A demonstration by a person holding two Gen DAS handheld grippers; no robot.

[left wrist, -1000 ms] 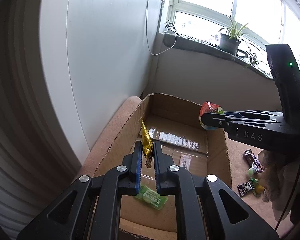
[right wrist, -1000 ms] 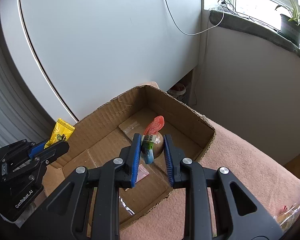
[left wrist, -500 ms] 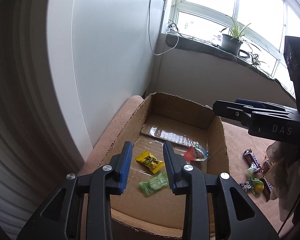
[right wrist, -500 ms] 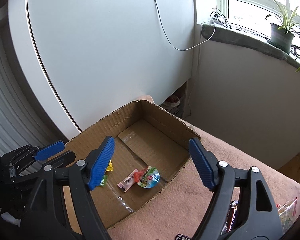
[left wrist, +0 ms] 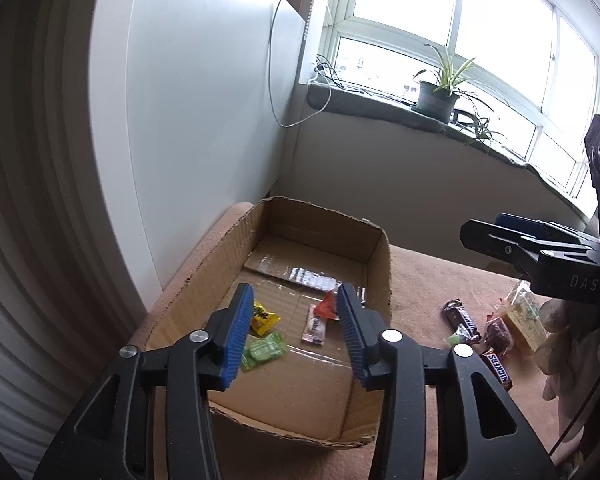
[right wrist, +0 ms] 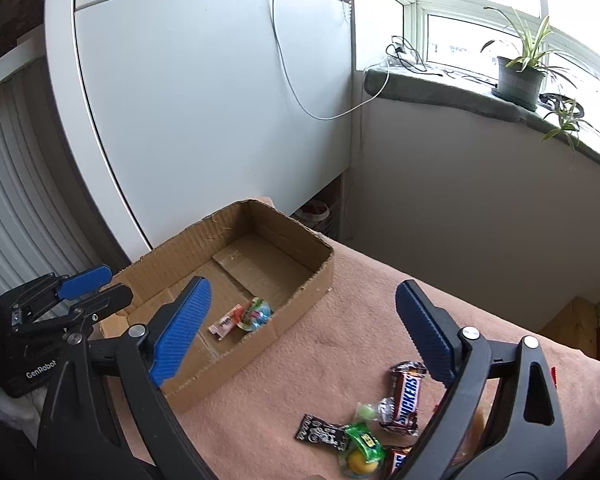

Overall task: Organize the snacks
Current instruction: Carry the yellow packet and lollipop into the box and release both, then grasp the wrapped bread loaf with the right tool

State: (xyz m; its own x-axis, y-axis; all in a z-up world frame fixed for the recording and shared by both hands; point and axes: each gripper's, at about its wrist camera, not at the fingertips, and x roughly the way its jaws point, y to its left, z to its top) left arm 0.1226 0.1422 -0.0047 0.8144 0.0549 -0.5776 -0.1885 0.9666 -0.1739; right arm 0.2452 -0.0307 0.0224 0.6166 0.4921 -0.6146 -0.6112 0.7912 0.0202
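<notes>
An open cardboard box [left wrist: 380,264] [right wrist: 312,276] sits on a pink blanket. Inside lie a yellow snack packet [left wrist: 263,318], a green candy [left wrist: 262,351], a pink-white wrapper [left wrist: 314,325] [right wrist: 223,322] and a red-blue round candy [left wrist: 326,306] [right wrist: 256,314]. My left gripper [left wrist: 294,336] is open and empty above the box's near end. My right gripper [right wrist: 302,332] is wide open and empty, above the blanket right of the box. Snickers bars [right wrist: 404,396] [left wrist: 460,316], a black packet [right wrist: 322,432] and a green-yellow candy [right wrist: 362,448] lie on the blanket.
A white cabinet [right wrist: 204,112] stands behind the box. A windowsill with a potted plant [right wrist: 518,74] runs along the back. A white cable [right wrist: 300,92] hangs down the cabinet. More wrapped snacks [left wrist: 520,320] lie at the right on the blanket.
Both grippers let go of their snacks, which now lie in the box. Both opened wider and pulled back; the right one moved toward the loose snacks.
</notes>
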